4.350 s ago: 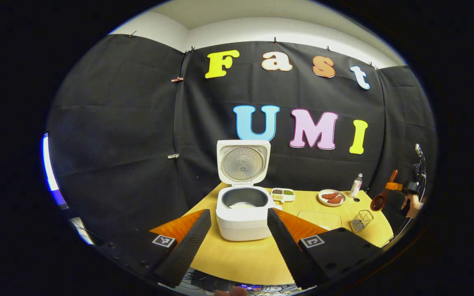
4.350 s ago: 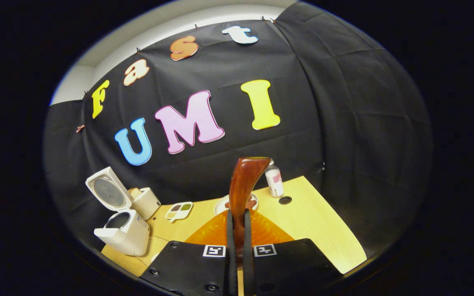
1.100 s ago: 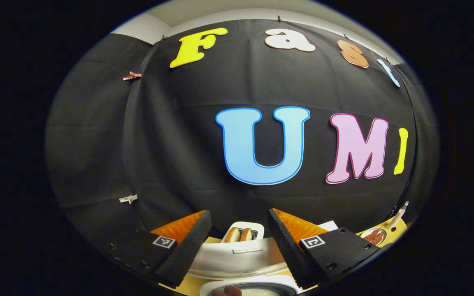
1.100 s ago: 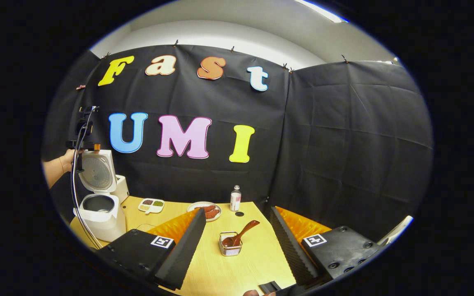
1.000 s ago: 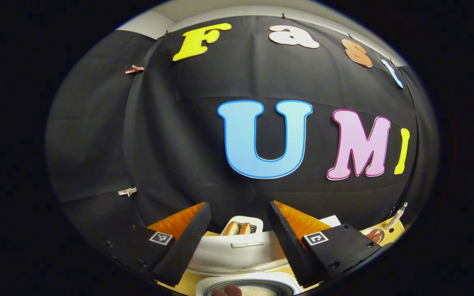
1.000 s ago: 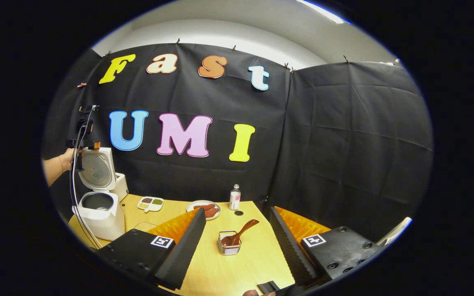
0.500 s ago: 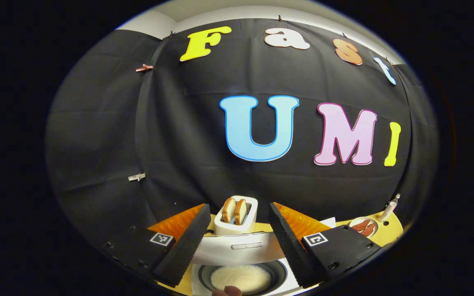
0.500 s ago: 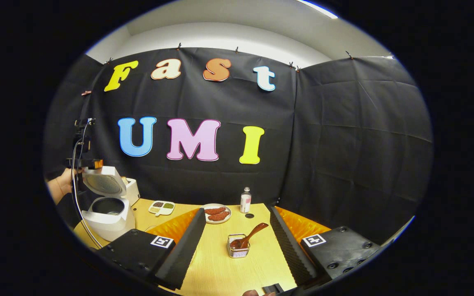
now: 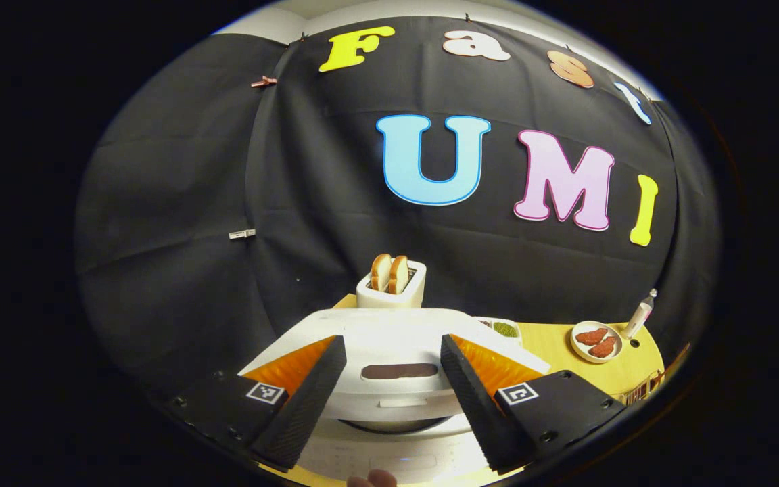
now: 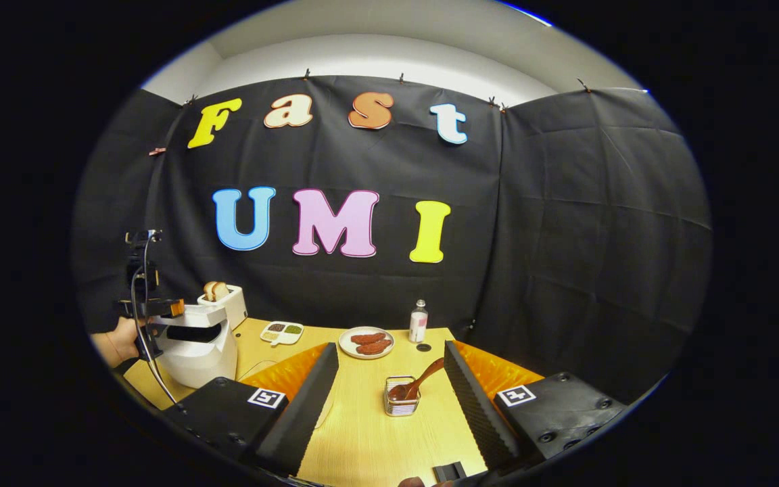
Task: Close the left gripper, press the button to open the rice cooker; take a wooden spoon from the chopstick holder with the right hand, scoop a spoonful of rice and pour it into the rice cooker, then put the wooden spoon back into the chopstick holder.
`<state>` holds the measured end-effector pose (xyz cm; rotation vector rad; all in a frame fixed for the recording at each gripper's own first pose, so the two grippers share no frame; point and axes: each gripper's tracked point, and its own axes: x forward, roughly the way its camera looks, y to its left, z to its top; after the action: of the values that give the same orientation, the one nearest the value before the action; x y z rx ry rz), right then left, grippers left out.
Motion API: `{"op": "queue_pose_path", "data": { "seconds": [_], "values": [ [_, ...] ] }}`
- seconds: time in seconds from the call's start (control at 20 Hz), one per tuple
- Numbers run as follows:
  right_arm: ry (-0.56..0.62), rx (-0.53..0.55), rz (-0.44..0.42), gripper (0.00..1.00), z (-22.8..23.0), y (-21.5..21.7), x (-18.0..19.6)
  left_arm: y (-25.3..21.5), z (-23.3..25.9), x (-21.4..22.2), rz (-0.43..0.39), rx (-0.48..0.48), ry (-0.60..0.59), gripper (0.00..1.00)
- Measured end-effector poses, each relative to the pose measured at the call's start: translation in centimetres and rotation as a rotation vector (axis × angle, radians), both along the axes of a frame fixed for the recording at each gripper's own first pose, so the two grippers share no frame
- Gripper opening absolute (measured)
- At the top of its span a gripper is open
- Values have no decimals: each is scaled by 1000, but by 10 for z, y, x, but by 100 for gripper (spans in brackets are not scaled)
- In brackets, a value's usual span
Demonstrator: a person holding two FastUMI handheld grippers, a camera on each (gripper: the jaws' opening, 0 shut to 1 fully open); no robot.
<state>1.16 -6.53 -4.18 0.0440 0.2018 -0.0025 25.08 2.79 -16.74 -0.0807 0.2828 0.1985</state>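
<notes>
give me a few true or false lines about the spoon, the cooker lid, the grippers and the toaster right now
1. The wooden spoon sits in the chopstick holder. True.
2. The rice cooker lid stands fully upright. False: it is lowered almost shut, with a gap left.
3. The right gripper is shut on the spoon. False: it is open, holding nothing.
4. The toaster holds two slices of bread. True.
5. The left gripper is open, over the cooker lid. True.
</notes>
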Motion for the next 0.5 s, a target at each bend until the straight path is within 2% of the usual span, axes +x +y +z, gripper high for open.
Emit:
{"op": "queue_pose_path", "data": {
  "seconds": [0.15, 0.3, 0.5],
  "values": [
    [1, 6, 9, 96, 2, -1, -4, -4, -27, -8, -19, 46, 13, 99],
    [-2, 17, 0, 96, 3, -6, -6, -5, -56, -17, -12, 15, 74, 99],
    [-16, 14, -10, 98, 6, -9, -9, -7, -61, -20, 0, 35, 68, 100]
  ]
}}
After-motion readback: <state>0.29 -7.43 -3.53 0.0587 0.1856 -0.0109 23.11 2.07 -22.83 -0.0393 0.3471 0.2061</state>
